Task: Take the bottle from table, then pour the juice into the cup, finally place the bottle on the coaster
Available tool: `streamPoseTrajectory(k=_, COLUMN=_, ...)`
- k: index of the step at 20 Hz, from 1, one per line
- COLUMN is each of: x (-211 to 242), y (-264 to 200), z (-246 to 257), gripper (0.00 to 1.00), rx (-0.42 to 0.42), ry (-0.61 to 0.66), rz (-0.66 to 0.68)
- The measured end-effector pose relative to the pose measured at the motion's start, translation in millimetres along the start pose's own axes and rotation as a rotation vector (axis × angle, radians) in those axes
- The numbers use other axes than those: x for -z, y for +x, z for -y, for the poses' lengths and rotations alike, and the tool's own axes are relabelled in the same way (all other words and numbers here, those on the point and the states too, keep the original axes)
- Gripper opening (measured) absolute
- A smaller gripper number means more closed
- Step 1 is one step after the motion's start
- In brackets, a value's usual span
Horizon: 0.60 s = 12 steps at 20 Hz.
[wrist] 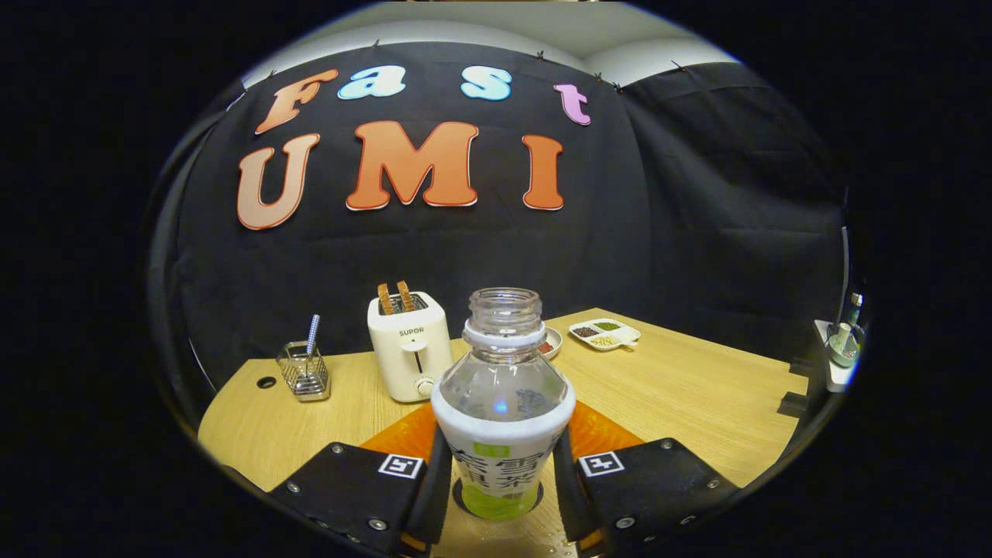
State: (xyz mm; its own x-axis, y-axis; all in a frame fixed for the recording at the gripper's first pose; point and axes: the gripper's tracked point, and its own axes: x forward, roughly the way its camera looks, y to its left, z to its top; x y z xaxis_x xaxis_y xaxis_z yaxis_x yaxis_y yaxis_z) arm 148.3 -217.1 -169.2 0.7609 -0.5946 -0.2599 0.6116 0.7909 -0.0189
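Both fingers of your gripper (502, 484) pinched the uncapped bottle (502, 418) upright over the dark coaster (463, 502); letting go off-centre risked tipping it toward the far toaster (408, 345).

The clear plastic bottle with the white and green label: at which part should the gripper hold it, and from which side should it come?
Grip the clear plastic bottle on its straight labelled body, below the sloping shoulder, coming level from the near side. It stands upright with no cap, so a side grip keeps its open mouth up. The gripper already has one finger at each side of the label; whether both press cannot be told.
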Motion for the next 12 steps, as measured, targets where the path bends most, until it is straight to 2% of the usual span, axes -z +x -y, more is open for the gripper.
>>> streamPoseTrajectory(k=7, x=24.4, y=20.1, z=-8.9, gripper=0.60, rx=-0.001, ry=-0.038, rz=-0.040)
streamPoseTrajectory(k=12, x=26.9, y=21.1, z=-9.3, gripper=0.67, rx=0.007, ry=-0.025, rz=-0.034)
